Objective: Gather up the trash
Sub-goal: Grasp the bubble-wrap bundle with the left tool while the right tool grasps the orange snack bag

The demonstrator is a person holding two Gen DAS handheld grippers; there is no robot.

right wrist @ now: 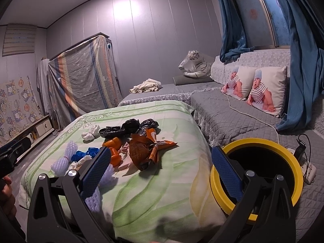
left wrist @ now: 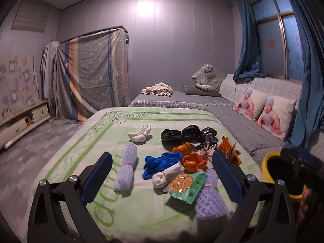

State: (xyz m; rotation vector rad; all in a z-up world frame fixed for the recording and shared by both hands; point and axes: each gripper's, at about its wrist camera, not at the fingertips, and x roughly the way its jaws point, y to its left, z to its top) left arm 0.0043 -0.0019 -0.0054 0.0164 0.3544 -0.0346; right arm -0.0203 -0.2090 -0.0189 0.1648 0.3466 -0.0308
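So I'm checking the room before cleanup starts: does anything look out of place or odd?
Yes: litter is strewn over the green quilt: black bags, a blue glove, orange wrappers, foam netting. The yellow-rimmed bin beside it looks empty. Both tools are open.

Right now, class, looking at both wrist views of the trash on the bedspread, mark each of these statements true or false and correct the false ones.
1. Both tools, left and right, are open and hold nothing. True.
2. The yellow-rimmed bin stands on the bedspread among the trash. False: it stands beside the bedspread, next to the grey sofa.
3. The blue gloves lie near the orange wrappers. True.
4. The black plastic bags are already in the bin. False: they lie on the bedspread.
5. The green packet is between the left tool's fingers. True.
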